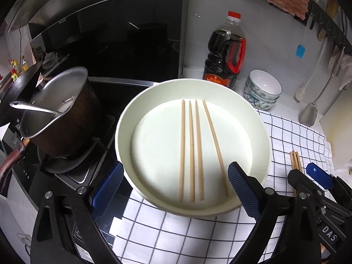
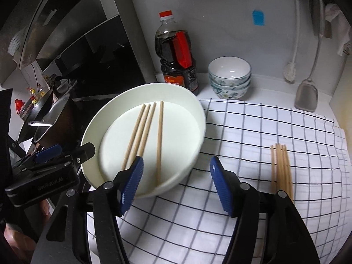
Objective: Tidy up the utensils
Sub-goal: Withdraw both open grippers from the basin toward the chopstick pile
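Lying in white bowl point(image 1: 123, 132), four chopsticks point(image 1: 191, 149) between left gripper point(image 1: 176, 189) jaws, spread wide, untouched.

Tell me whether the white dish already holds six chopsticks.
No, the right wrist view shows only four chopsticks lying in the white dish; the other chopsticks lie on the checked cloth.

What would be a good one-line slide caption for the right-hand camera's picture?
Open right gripper above a checked cloth, four chopsticks in the white dish, more chopsticks waiting alongside.
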A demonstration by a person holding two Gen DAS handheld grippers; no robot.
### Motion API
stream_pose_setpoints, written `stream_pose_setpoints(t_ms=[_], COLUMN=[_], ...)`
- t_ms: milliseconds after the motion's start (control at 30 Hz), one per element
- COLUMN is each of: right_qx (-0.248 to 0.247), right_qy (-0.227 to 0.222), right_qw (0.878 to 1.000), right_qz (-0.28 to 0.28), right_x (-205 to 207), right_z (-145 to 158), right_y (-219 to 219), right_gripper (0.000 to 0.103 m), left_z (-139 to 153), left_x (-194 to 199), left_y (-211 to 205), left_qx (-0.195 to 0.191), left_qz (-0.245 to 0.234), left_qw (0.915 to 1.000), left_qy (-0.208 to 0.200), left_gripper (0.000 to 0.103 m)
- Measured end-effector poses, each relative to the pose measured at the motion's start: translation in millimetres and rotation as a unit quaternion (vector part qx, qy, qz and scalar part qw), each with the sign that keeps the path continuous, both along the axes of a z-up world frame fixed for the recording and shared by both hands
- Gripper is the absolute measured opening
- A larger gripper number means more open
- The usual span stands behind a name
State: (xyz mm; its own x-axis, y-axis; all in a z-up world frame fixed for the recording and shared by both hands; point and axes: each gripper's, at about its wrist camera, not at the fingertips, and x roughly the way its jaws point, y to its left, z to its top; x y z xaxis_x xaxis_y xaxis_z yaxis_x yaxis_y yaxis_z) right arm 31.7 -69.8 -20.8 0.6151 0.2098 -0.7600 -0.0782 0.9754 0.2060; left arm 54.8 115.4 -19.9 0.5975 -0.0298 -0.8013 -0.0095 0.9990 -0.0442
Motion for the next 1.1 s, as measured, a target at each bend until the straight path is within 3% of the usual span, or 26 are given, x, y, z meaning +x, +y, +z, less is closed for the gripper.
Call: stream_pose_setpoints(t_ms=[267,600,1100], right_qx=[-0.016,-0.017,-0.028], right_qy=[-0.018,-0.007,0.018], right_qw=[0.999,0.996,0.989], right_qz=[-0.03,-0.082,-0.146], right_x=[-31.7,-62.5,-93.9], right_z=[0.8,-8.0,-43.0], right_y=[-40.9,-97.3,-168.8], right_gripper=[0.065,0.065,0.065], left_z=[1.0,-6.8,-33.7], left_x=[-18.8,-34.4,-48.2], left_y=[-34.2,-80.3,-145.8], left_qx=[0.003,-0.005,-0.004], left_qz=[-0.019,-0.058,-0.105], left_qw=[0.9998,0.9982,0.9936], left_qy=[0.0,0.014,0.039], left_gripper=[0.095,0.095,0.095])
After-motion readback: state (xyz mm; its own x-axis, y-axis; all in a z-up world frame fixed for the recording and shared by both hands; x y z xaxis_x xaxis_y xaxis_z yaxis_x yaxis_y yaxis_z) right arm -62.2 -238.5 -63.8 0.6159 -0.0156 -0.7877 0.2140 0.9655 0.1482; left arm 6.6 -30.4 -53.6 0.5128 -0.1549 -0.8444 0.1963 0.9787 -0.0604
